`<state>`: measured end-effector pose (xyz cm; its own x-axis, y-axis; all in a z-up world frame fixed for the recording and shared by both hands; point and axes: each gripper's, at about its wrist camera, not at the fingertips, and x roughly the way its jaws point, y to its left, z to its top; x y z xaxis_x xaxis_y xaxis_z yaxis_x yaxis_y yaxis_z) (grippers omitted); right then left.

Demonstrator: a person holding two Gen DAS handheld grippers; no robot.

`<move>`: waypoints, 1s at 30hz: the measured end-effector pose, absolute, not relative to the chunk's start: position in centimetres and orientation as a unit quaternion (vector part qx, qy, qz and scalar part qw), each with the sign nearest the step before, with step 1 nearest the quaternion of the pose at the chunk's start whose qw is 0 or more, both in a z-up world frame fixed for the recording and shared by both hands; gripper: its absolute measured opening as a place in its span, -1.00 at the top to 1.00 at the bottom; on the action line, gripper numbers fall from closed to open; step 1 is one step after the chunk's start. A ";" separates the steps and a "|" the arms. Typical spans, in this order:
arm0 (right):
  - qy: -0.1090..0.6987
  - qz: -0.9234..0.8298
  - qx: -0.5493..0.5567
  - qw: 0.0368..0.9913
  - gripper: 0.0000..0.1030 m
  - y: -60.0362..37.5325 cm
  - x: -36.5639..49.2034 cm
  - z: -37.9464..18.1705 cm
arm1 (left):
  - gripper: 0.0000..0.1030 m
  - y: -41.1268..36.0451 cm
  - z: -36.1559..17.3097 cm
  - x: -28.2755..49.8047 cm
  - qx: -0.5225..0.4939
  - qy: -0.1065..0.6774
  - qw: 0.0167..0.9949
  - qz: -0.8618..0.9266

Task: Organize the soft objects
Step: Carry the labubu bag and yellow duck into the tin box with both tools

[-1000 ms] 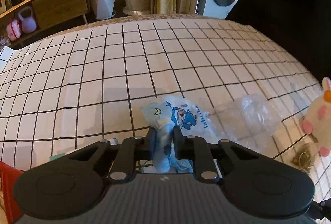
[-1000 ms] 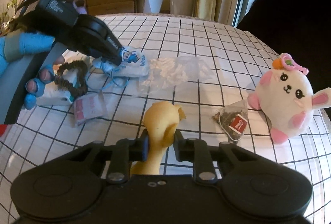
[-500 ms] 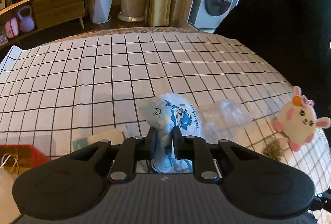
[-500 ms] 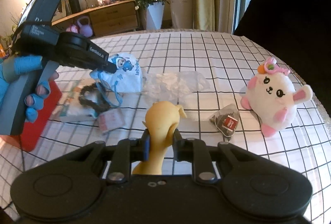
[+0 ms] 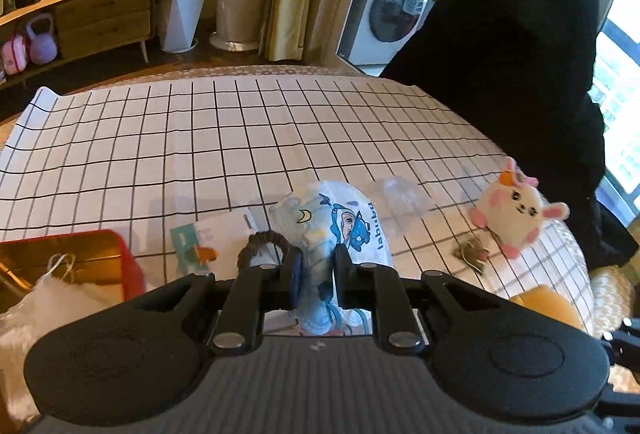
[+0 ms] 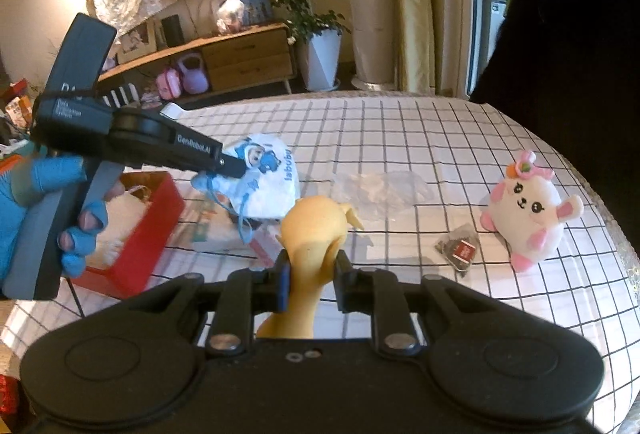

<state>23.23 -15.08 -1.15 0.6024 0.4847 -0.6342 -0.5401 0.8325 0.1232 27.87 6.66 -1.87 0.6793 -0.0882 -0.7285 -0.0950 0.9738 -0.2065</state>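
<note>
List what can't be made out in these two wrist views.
- Yellow soft toy: right wrist view, lower part hidden behind the right gripper body.
- Red box contents: left wrist view, cut off by the left edge.
- Black hair tie: left wrist view, half hidden behind the left gripper.
- Tea bag label: too small to read.

One plush toy (image 6: 528, 207), one tea bag (image 6: 460, 250), one red box (image 6: 140, 234).

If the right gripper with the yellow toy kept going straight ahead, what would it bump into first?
Probably the clear plastic bag on the checked tablecloth, just beyond the yellow soft toy that the right gripper holds. Depth is hard to judge; the printed pouch hangs a bit to the left.
</note>
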 end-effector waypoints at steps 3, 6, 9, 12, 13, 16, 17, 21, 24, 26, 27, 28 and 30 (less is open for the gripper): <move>0.335 0.295 -0.043 0.894 0.62 -14.6 22.1 -0.3 | 0.69 7.1 -0.8 25.9 -0.115 0.397 0.911 -0.005; 0.328 0.302 -0.045 0.894 0.62 -13.8 21.1 0.5 | 0.69 8.0 0.4 24.0 -0.122 0.390 0.913 -0.010; 0.320 0.306 -0.048 0.895 0.62 -13.2 20.3 1.1 | 0.69 8.8 1.7 22.2 -0.127 0.380 0.916 -0.013; 0.314 0.312 -0.053 0.895 0.62 -12.4 19.5 1.6 | 0.69 9.8 2.8 20.6 -0.127 0.371 0.920 -0.017; 0.313 0.315 -0.053 0.894 0.62 -12.1 19.2 1.7 | 0.69 10.1 3.1 20.2 -0.128 0.369 0.921 -0.018; 0.310 0.324 -0.058 0.892 0.62 -11.1 18.5 1.9 | 0.69 11.4 3.8 18.6 -0.128 0.366 0.921 -0.014; 0.310 0.328 -0.060 0.891 0.62 -10.6 18.4 2.0 | 0.69 12.0 4.0 18.1 -0.129 0.367 0.921 -0.012; 0.311 0.343 -0.065 0.884 0.62 -8.5 18.1 2.3 | 0.69 14.6 4.4 16.3 -0.133 0.365 0.922 0.005; 0.311 0.358 -0.071 0.877 0.62 -6.5 17.7 2.6 | 0.69 16.6 4.5 15.3 -0.135 0.361 0.922 0.021; 0.311 0.367 -0.077 0.873 0.62 -5.0 17.6 2.7 | 0.69 18.1 4.6 14.8 -0.136 0.360 0.922 0.031; 0.311 0.372 -0.080 0.871 0.62 -4.2 17.6 2.7 | 0.69 18.8 4.5 14.5 -0.137 0.360 0.922 0.036; 0.310 0.376 -0.083 0.869 0.62 -3.5 17.5 2.8 | 0.69 19.6 4.4 14.3 -0.140 0.361 0.921 0.041; 0.310 0.385 -0.088 0.865 0.62 -2.0 17.5 2.8 | 0.69 20.8 4.2 13.9 -0.140 0.363 0.920 0.050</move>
